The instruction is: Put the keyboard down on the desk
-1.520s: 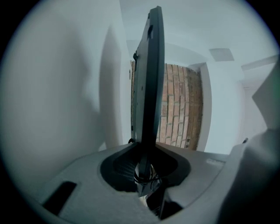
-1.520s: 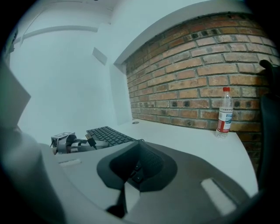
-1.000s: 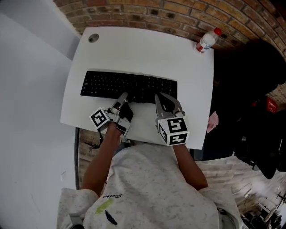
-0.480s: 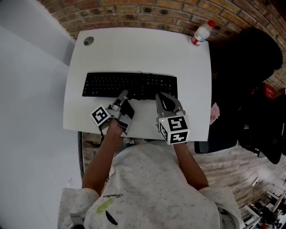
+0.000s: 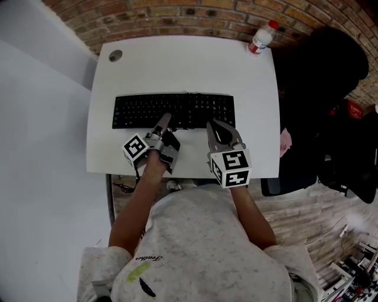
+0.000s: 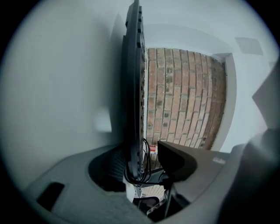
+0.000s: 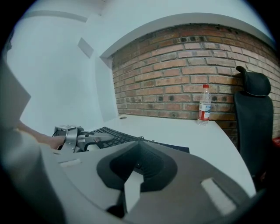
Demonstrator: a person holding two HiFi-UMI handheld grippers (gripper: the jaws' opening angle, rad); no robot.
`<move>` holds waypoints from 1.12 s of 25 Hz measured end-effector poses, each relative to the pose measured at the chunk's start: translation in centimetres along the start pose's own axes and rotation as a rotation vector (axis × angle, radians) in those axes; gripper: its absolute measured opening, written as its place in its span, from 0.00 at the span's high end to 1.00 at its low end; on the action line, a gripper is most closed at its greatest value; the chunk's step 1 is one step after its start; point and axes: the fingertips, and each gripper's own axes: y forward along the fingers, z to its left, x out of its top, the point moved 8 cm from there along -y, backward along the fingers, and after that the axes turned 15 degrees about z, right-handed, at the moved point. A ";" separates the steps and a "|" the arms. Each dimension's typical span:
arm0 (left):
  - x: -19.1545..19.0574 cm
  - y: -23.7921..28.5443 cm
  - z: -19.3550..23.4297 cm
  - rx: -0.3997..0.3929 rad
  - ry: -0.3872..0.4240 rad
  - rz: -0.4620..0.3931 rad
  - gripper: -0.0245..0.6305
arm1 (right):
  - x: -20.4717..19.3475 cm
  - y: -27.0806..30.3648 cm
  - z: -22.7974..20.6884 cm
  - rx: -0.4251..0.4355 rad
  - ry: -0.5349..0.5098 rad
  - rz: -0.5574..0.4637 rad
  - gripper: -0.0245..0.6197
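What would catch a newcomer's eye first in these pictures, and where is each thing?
The black keyboard lies across the middle of the white desk, with the left hand-held gripper at its near edge; its jaws have just been opening, the keyboard's edge between them. A red-capped bottle stands at the desk's far right corner by the brick wall.

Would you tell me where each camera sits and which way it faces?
Head view: on the person's head, facing steeply down at the desk; arms, left tongs and right tongs show.
Left gripper view: on the left tongs, facing the brick wall; keyboard between its jaws, which have just been opening.
Right gripper view: on the right tongs, shut, facing the brick wall and bottle.
Shared: all three show the keyboard.
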 end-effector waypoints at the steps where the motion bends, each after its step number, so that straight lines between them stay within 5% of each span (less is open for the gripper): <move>1: 0.0 0.0 -0.1 0.010 0.002 -0.002 0.65 | -0.1 -0.1 0.1 -0.003 0.002 -0.001 0.95; 11: -0.2 0.1 -0.8 0.040 -0.031 -0.029 0.49 | -1.1 -1.2 0.6 -0.014 0.010 -0.007 0.95; 28: -0.7 -1.4 -0.7 0.103 -0.057 -0.020 0.42 | -2.8 -2.3 2.0 -0.020 0.014 -0.010 0.95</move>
